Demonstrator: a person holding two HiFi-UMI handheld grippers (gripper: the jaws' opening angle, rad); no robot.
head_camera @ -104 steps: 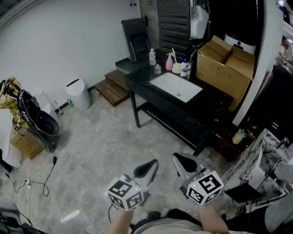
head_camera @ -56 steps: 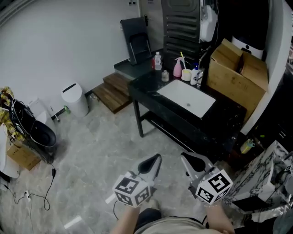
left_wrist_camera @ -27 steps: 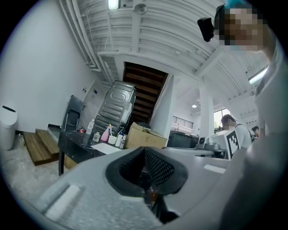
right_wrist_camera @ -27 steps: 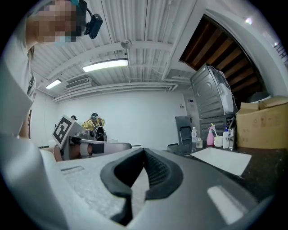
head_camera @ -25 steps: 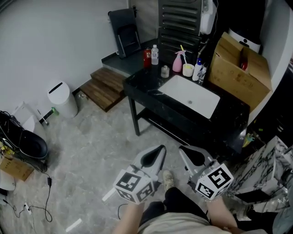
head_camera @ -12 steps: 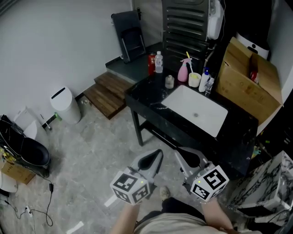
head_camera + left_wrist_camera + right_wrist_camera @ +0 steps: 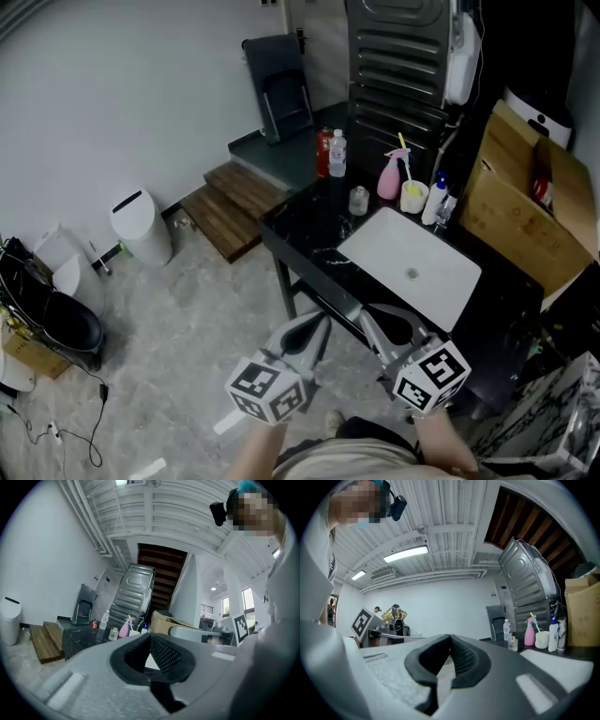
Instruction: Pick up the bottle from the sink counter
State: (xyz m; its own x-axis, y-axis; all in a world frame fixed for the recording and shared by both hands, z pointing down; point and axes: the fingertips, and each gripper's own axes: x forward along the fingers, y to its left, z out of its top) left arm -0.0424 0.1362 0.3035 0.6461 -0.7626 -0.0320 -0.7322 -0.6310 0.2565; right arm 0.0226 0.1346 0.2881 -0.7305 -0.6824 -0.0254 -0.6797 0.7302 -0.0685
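Note:
A clear bottle (image 7: pixel 337 155) with a white cap stands upright at the far left corner of the black sink counter (image 7: pixel 309 225), next to a red can (image 7: pixel 323 150). It shows small in the left gripper view (image 7: pixel 106 619) and the right gripper view (image 7: pixel 506 630). Both grippers are held level side by side at the counter's near edge, well short of the bottle. My left gripper (image 7: pixel 316 328) is shut with nothing in it. The right gripper (image 7: pixel 373 321) is shut and empty too, its jaws meeting (image 7: pixel 450 639).
On the counter are a white basin (image 7: pixel 412 267), a small jar (image 7: pixel 358 200), a pink spray bottle (image 7: pixel 389 178), a yellow cup (image 7: pixel 412 195) and a white pump bottle (image 7: pixel 433 202). A cardboard box (image 7: pixel 516 211) stands at the right. Wooden steps (image 7: pixel 230 197) and a white bin (image 7: pixel 142 228) are at the left.
The sink counter has come nearer in the head view. Both grippers have moved forward together towards its near edge, still shut and empty.

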